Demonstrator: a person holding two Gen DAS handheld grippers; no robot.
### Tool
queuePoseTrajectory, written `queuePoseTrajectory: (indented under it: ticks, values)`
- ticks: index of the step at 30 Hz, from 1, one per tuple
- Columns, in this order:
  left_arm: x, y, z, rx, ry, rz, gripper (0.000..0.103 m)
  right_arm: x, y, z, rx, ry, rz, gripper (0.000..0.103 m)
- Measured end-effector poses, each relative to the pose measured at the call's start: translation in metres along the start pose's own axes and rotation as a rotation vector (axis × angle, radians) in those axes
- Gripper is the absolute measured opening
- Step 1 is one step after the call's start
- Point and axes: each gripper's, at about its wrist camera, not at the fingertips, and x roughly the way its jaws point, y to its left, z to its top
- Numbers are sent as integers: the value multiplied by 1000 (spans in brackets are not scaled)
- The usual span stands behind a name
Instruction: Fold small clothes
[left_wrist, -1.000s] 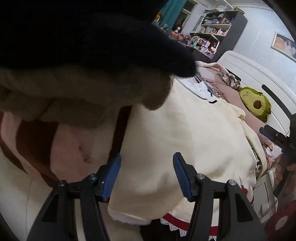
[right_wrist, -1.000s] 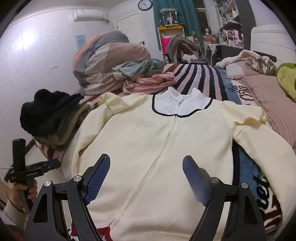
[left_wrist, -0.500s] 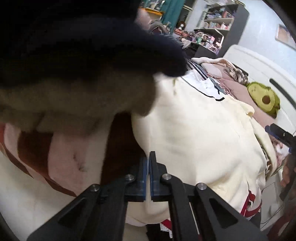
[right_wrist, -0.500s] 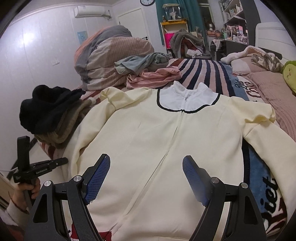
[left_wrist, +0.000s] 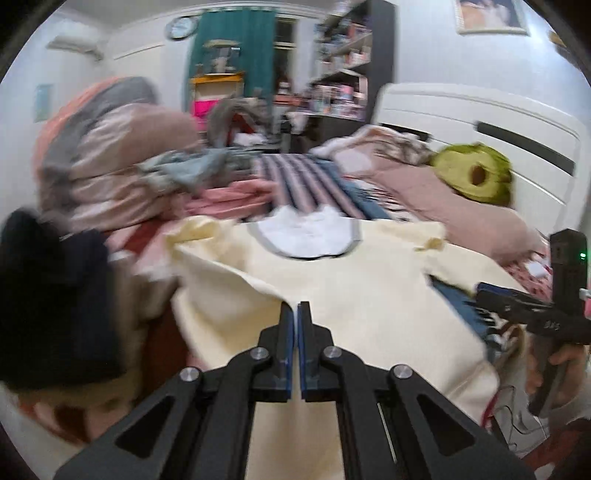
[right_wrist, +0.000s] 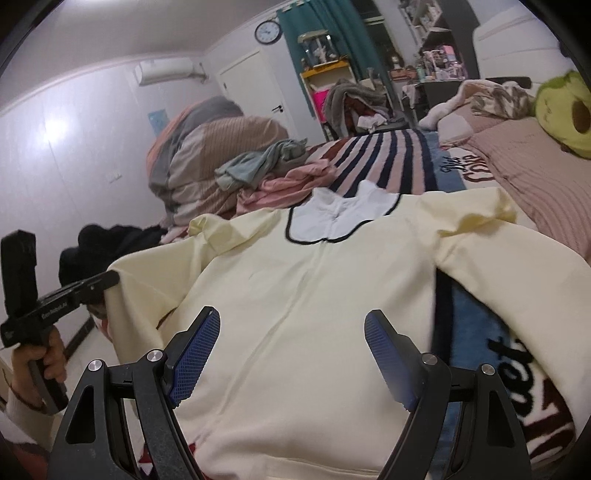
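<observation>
A cream jacket (right_wrist: 317, 317) with a white collar panel edged in black piping is laid flat, front up, on a bed covered by a striped blanket (right_wrist: 388, 158). The left gripper (left_wrist: 295, 314) is clamped tight on the jacket's left sleeve edge, and a fold of cream fabric is seen lifted off the bed at its tips; in the right wrist view the same gripper (right_wrist: 110, 277) is seen gripping the sleeve at the jacket's side, with small white lettering on its black body, too small to be read for certain. The right gripper (right_wrist: 291, 354) is held wide above the lower front of the jacket, nothing between its blue pads (right_wrist: 195, 350). Dark script lettering (right_wrist: 465, 166) is printed on the blue part of the blanket near the pink cover, only partly legible. More large dark letters (right_wrist: 517, 369) are seen on the blanket by the right sleeve, cut off and not readable as a word. A wall clock (right_wrist: 267, 32) is mounted above the door, its digits too small to be read. A green avocado plush (right_wrist: 565, 110) is lying on the pink bed cover at the far right.
</observation>
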Motion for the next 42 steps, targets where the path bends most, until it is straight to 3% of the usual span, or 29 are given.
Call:
queuePoseTrajectory:
  ticks: [6,11,14,16,17,18,24,27,36,42]
  values:
    - [61,-74,-4,29,113,-188,0,-17,-33,-3,49,-19,-30,78]
    - [87,-101,-25,64,220,-280,1,-24,-44,-5,55,-9,-70,78]
    - [81,-100,-31,89,238,-295,10,-25,-43,-7,56,-8,-81,79]
    - [71,-94,-29,76,222,-307,30,-24,-39,-10,60,-5,-75,82]
    - [64,-88,-28,67,208,-308,35,-23,-39,-12,62,-2,-68,83]
    - [52,-75,-27,48,186,-297,40,-20,-37,-14,64,7,-57,83]
    - [17,-26,-25,-34,117,-123,41,10,-15,-18,34,118,82,83]
    - [1,1,-31,-65,94,-36,49,24,10,-20,-31,182,140,83]
    - [-24,51,-39,-89,62,53,50,59,80,-36,-186,254,264,83]
    - [-34,61,-49,-139,25,67,53,106,115,-37,-410,346,286,83]
